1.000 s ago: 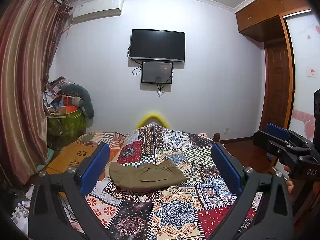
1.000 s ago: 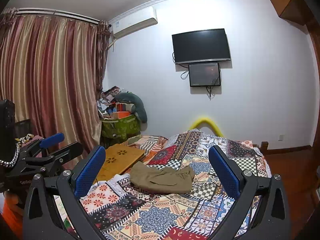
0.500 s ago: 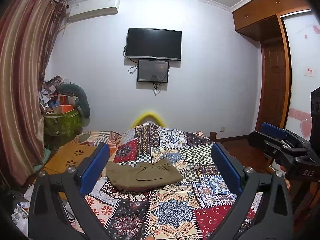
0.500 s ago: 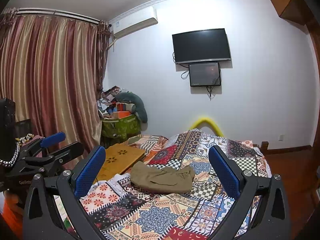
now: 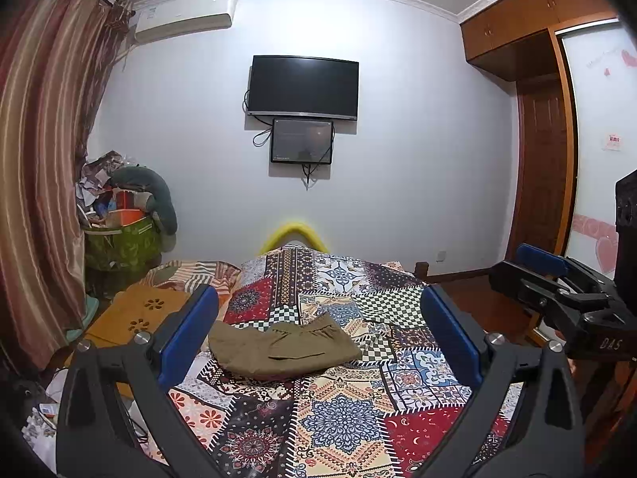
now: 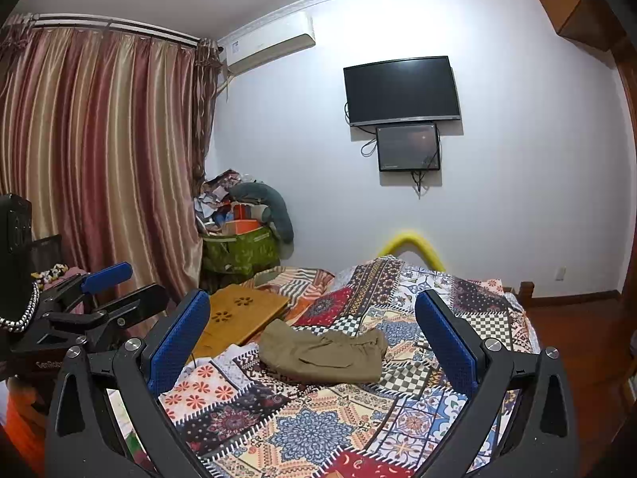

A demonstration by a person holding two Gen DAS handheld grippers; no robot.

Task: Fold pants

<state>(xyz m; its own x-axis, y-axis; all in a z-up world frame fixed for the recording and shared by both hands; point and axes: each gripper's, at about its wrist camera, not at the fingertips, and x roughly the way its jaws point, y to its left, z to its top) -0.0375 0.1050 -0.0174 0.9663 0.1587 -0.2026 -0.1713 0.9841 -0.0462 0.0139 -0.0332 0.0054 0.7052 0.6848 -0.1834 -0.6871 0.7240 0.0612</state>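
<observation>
**Folded pants on the bed, both tongs wide and empty**

The olive pants (image 5: pixel 282 348) (image 6: pixel 324 354) lie folded in a compact bundle on the patchwork bedspread (image 5: pixel 338 418), ahead of and between the fingers of both tongs. The left tongs (image 5: pixel 318 338) and right tongs (image 6: pixel 312 338) are spread wide, holding nothing, apart from the cloth. A wooden lap desk (image 6: pixel 239 314) sits beyond the left fingers.

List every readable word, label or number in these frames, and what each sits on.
"DAS": on the right gripper, seen in the left wrist view.
"GenRobo", cut off: on the left gripper, seen in the right wrist view.
Air conditioner sticker and wardrobe door note: too small to read.
</observation>
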